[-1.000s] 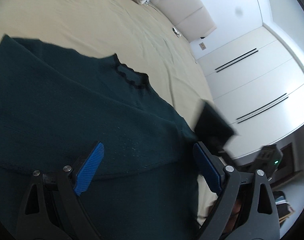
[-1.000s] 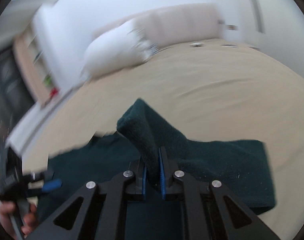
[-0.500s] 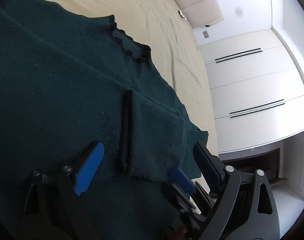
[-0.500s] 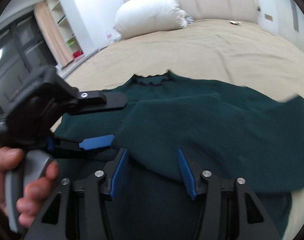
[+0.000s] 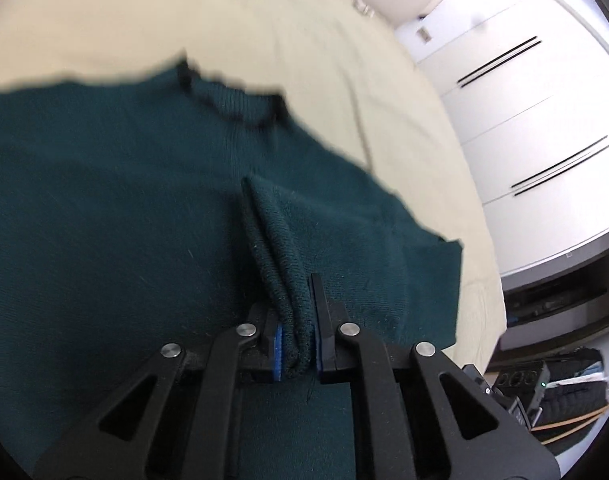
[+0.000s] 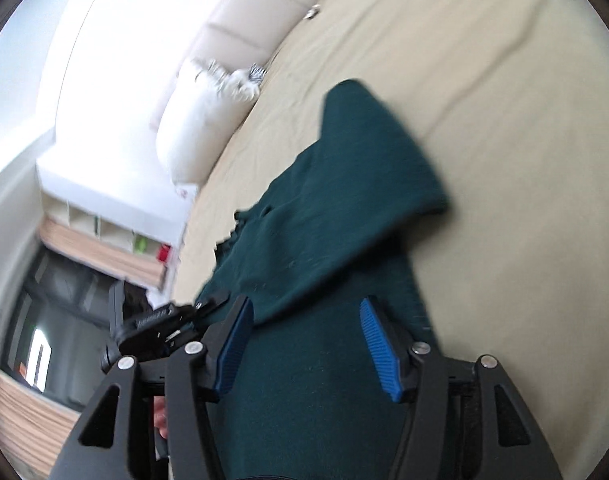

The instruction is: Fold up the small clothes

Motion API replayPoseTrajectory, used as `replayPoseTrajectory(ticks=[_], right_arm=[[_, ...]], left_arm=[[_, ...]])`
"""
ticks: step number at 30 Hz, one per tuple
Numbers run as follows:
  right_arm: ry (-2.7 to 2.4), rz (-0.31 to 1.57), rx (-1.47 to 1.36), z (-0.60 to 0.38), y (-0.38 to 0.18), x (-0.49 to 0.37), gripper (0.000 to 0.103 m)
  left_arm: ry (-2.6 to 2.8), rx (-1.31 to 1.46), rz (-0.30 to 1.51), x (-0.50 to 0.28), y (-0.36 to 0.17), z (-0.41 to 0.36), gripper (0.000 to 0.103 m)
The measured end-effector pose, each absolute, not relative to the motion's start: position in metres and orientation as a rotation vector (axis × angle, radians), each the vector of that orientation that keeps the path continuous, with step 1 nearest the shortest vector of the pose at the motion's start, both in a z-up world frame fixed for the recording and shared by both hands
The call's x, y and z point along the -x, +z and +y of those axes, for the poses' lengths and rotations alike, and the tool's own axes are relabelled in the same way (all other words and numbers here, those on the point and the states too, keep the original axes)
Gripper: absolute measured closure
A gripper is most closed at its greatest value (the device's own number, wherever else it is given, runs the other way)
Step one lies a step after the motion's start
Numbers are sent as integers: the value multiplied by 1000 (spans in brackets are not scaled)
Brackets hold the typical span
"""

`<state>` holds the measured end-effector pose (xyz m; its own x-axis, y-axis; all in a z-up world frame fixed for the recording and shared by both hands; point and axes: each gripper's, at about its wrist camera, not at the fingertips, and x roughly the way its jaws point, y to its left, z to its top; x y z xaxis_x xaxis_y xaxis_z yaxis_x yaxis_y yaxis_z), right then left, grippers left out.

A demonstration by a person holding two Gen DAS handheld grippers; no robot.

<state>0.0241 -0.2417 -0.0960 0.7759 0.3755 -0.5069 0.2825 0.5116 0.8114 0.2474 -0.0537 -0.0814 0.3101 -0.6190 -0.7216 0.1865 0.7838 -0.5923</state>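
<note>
Left claw is clenching the dark green sweater's sleeve cuff; right claw is hanging released, jaws just opening, above the sweater on the bed.

The sweater lies spread on the bed, collar toward the headboard. A pillow rests at the bed's head. A sleeve lies folded over the sweater's body. Wardrobes stand beyond the bed's right edge; shelves beyond its left.
</note>
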Motion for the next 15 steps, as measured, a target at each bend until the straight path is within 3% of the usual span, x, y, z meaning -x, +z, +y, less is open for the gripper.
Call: replayPoseTrajectory(ticks=[6, 15], right_arm=[[108, 656, -1215, -249, -101, -27, 38], [115, 586, -1371, -251, -95, -34, 35]], left_arm=[[-489, 507, 988, -240, -47, 3, 94], [-391, 606, 1016, -237, -86, 60, 94]])
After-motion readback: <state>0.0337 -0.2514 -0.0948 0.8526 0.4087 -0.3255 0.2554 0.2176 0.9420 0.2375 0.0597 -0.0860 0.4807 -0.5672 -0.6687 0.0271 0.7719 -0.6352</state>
